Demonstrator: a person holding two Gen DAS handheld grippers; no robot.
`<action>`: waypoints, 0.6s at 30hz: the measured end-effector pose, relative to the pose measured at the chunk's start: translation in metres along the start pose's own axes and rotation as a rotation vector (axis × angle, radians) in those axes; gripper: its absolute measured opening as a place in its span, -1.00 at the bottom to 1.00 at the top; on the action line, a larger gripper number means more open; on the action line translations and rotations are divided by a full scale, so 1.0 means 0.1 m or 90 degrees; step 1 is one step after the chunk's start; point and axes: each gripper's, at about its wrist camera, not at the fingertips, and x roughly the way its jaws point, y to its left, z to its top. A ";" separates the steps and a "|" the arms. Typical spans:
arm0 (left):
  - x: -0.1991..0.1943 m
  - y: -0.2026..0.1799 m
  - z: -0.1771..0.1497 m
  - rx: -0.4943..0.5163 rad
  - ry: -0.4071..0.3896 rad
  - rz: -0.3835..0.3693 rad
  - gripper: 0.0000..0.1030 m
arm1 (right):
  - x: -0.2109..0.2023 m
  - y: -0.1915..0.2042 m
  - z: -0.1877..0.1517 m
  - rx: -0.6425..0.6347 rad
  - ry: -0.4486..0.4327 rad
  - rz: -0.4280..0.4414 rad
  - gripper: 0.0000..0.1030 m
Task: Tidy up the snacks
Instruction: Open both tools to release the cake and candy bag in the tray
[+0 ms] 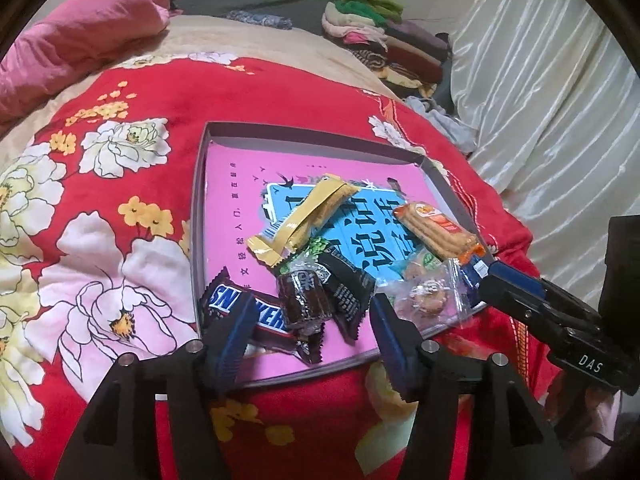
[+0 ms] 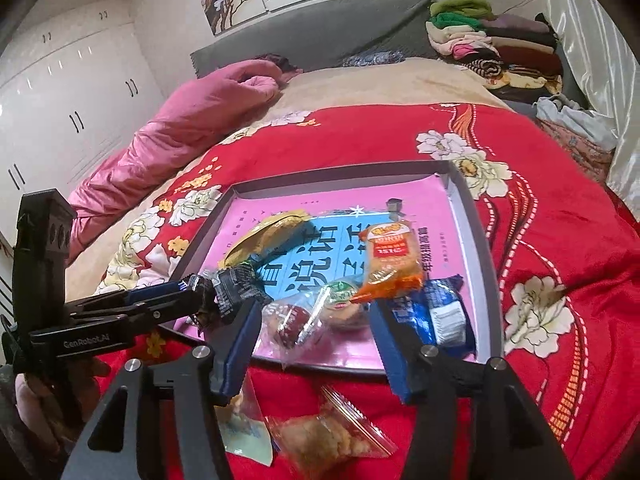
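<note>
Both grippers hang spread over the snack tray, pinching nothing.

My left gripper (image 1: 316,320) brackets the brown candy (image 1: 304,300) at the tray's (image 1: 312,130) six o'clock; closing now I risk snagging the overlapping Snickers (image 1: 240,304) or black wrapper (image 1: 348,292). My right gripper (image 2: 316,334) straddles clear-wrapped sweets (image 2: 296,320). Only its view shows two packets (image 2: 332,436) off the tray on the blanket (image 2: 560,200) (easily missed), and the blue packet (image 2: 444,316) whole.

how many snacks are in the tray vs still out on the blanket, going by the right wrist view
In the tray: 6 (gold wrapper, black wrapper, orange crackers, blue pack, clear-wrapped red sweet, green-topped cookie)
On the blanket: 2 (clear bag, pale packet)
Total: 8
</note>
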 end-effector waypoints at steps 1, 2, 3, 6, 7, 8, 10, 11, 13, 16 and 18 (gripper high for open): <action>-0.01 -0.01 0.00 0.002 -0.001 -0.003 0.21 | -0.02 -0.01 -0.01 0.002 -0.002 0.001 0.10; -0.02 -0.02 0.00 0.002 0.000 -0.005 0.23 | -0.03 -0.01 -0.02 0.005 -0.003 0.001 0.11; -0.03 -0.03 -0.01 0.003 0.000 -0.006 0.24 | -0.05 -0.02 -0.02 0.007 -0.005 0.003 0.15; -0.07 -0.07 -0.02 0.009 -0.002 -0.010 0.28 | -0.10 -0.04 -0.04 0.014 -0.007 0.007 0.20; -0.08 -0.08 -0.02 0.010 -0.002 -0.012 0.28 | -0.11 -0.04 -0.05 0.015 -0.007 0.008 0.20; -0.09 -0.09 -0.02 0.012 0.000 -0.016 0.29 | -0.12 -0.04 -0.06 0.016 -0.007 0.007 0.20; -0.12 -0.11 -0.04 0.012 0.001 -0.020 0.29 | -0.15 -0.05 -0.08 0.017 -0.006 0.006 0.21; -0.14 -0.12 -0.04 0.013 0.001 -0.024 0.30 | -0.15 -0.05 -0.09 0.017 -0.004 0.007 0.21; -0.17 -0.13 -0.05 0.013 0.002 -0.028 0.31 | -0.18 -0.04 -0.11 0.018 -0.003 0.006 0.21; -0.23 -0.15 -0.09 0.011 0.002 -0.039 0.31 | -0.21 -0.04 -0.15 0.017 0.003 0.005 0.21; -0.25 -0.17 -0.11 0.009 0.006 -0.050 0.31 | -0.23 -0.06 -0.19 0.022 0.005 0.008 0.22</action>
